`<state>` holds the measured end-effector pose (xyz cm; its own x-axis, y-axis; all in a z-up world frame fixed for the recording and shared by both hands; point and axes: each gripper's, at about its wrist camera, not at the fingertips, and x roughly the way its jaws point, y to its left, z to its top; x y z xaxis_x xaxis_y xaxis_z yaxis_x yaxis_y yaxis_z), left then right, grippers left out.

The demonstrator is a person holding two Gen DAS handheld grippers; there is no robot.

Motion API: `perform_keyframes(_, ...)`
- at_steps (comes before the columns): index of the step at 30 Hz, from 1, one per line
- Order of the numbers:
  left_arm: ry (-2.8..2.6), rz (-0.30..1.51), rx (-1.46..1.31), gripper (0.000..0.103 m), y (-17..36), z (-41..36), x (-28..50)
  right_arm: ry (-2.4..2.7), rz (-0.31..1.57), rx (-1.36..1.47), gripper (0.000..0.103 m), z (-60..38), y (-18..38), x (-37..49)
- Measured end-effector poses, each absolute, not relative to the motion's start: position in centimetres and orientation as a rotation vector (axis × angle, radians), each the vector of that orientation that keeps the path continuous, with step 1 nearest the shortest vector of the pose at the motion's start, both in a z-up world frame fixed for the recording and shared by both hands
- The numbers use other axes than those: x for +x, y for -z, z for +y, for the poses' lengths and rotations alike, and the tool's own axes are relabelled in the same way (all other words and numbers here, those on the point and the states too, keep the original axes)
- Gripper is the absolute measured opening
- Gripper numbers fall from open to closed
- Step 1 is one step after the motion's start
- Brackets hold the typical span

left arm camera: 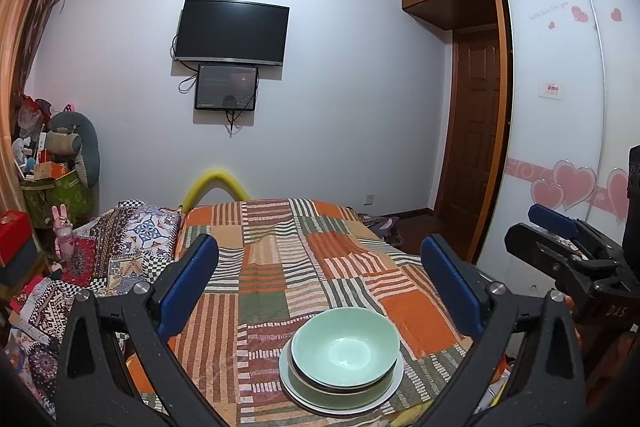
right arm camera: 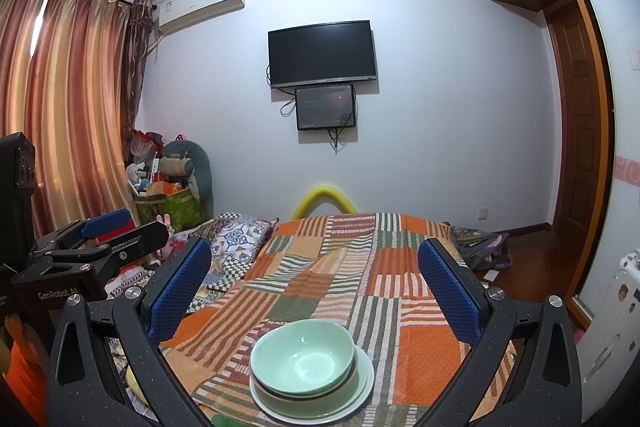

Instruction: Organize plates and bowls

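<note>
A pale green bowl (left arm camera: 346,346) sits nested on a stack of pale green plates (left arm camera: 316,393) near the front edge of a patchwork-covered table (left arm camera: 280,259). In the right wrist view the same bowl (right arm camera: 304,361) and plates (right arm camera: 362,385) lie low in the middle. My left gripper (left arm camera: 320,275) is open and empty, held above and behind the stack. My right gripper (right arm camera: 316,279) is open and empty too, above the stack. The right gripper also shows at the right edge of the left wrist view (left arm camera: 568,247), and the left gripper at the left of the right wrist view (right arm camera: 100,239).
A patterned cloth pile (left arm camera: 120,247) lies left of the table. A box of toys (left arm camera: 56,171) stands in the far left corner. A TV (left arm camera: 232,33) hangs on the back wall. A wardrobe (left arm camera: 560,107) and door (left arm camera: 476,131) are on the right.
</note>
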<state>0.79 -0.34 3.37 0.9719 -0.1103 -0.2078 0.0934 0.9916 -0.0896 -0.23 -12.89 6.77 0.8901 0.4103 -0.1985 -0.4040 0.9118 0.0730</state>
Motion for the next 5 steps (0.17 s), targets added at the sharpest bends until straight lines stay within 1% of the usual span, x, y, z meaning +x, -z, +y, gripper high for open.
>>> perform_keyframes(5, 0.106, 0.217, -0.088, 0.103, -3.36, -0.09, 0.78, -0.424, 0.219, 0.029, 0.103, -12.86, -6.57, 0.00)
